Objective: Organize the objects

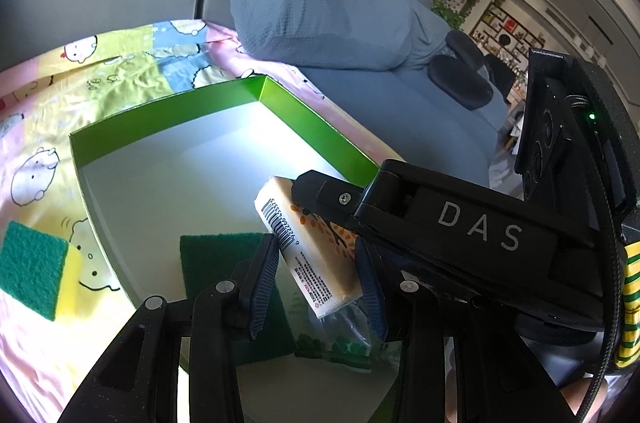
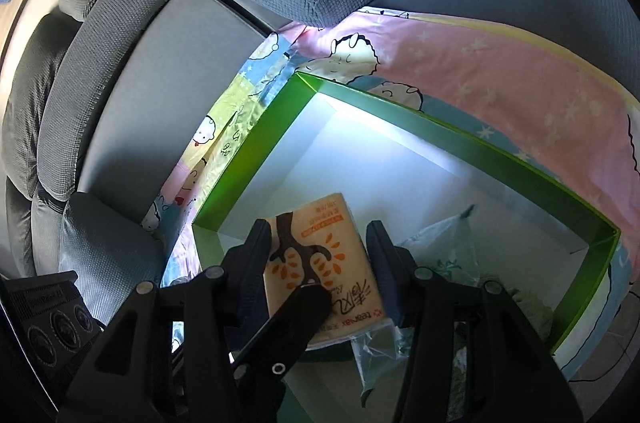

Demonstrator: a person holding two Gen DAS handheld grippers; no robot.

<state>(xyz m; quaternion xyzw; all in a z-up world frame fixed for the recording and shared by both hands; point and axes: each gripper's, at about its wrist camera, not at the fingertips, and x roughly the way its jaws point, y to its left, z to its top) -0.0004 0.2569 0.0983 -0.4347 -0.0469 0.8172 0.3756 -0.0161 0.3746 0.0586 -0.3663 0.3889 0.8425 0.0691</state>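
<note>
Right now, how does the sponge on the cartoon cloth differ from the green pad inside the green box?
The sponge lies on the cloth, outside the box; the green pad lies on the box floor. The sponge shows fully, with a green top and a yellow side; the green pad shows only its green top, partly hidden behind the left gripper and the tissue pack. Both have a rough green surface.

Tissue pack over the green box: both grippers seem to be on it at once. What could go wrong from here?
1. The tissue pack is tilted and held by both the left gripper and the right gripper; uneven release could twist or drop it.
2. It may land on the clear plastic bag and green scouring pad already in the green box, resting crooked.
3. The sponge lies outside on the patterned cloth, unsorted.
</note>
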